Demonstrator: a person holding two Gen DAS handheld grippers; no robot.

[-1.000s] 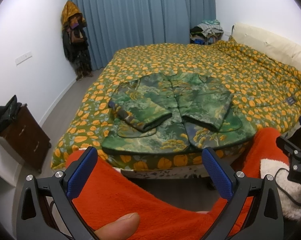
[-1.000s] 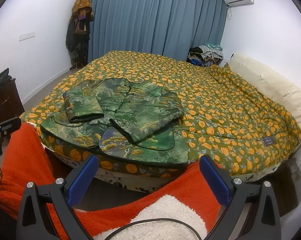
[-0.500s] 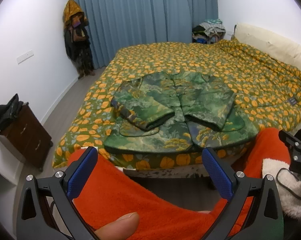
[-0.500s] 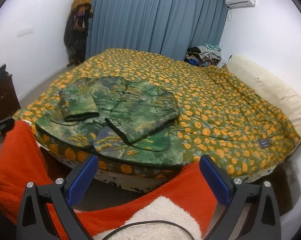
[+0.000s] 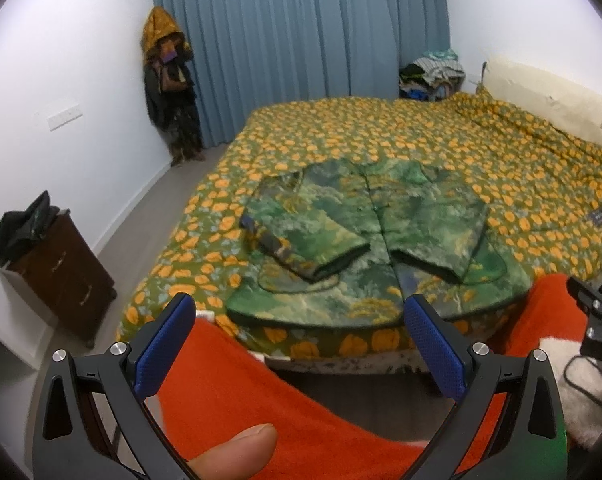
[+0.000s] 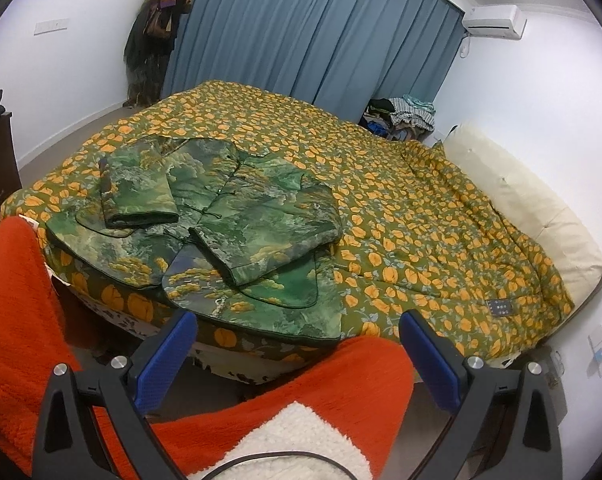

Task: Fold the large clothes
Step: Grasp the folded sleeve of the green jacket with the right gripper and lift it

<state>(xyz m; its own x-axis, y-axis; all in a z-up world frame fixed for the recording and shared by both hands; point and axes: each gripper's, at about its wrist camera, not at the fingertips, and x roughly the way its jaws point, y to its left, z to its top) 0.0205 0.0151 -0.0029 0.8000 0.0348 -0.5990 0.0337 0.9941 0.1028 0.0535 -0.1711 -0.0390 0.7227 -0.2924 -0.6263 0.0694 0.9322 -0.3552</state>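
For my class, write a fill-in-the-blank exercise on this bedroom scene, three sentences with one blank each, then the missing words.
1. The green jacket lies on the bed with both sleeves folded ____ over its front.
2. Both the left gripper and the right gripper are ____ and hold nothing.
3. The curtain behind the bed is ____ in colour.

Missing words: inward; open; blue
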